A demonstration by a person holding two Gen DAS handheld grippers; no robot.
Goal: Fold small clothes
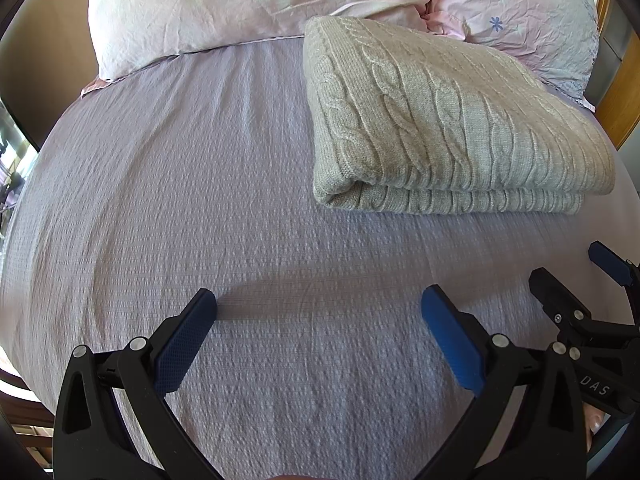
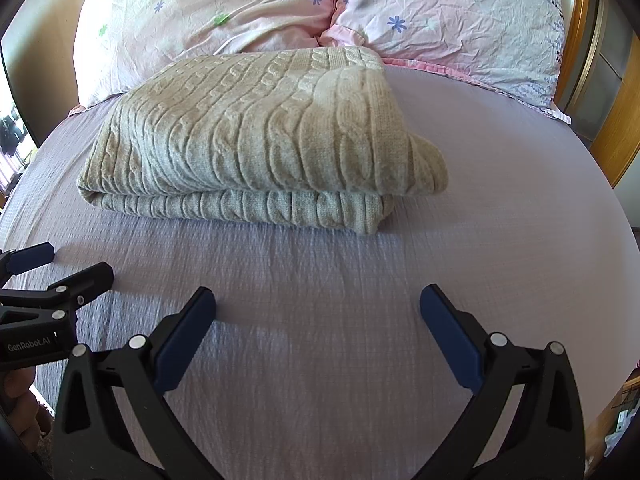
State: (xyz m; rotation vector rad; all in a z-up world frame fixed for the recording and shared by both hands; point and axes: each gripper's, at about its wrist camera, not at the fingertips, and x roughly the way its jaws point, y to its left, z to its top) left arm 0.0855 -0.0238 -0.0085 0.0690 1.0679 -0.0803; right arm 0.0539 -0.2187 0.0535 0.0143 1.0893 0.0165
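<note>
The beige cable-knit sweater [image 2: 256, 136] is already folded into a thick rectangle and sits on the lavender bed sheet [image 2: 320, 280], toward the pillow end of the bed. Its long axis runs side to side across the bed, with the cable ribs running front to back over the top layer. The layered open edges face the grippers, and in the right wrist view the rounded fold bulges out at the right end, with the bottom layer poking out a bit underneath. The far edge is right up against the two pink floral pillows [image 2: 224, 4], touching or nearly so, can't really tell. Both tools are over bare sheet on the near side, apart from the sweater. The left gripper [image 1: 319, 308] has its blue pads [image 1: 182, 348] spread wide with nothing between them, and same deal for the right gripper [image 2: 318, 306], spread wide, only sheet in the gap. Each one shows up at the edge of the other's camera, so they're side by side. Nothing lies between the grippers and the sweater, just wrinkly fabric. A wooden bed frame [image 2: 616, 128] peeks in on the right. The sleeves and collar are tucked away inside the fold, so which end is the neck is anyone's guess.
</note>
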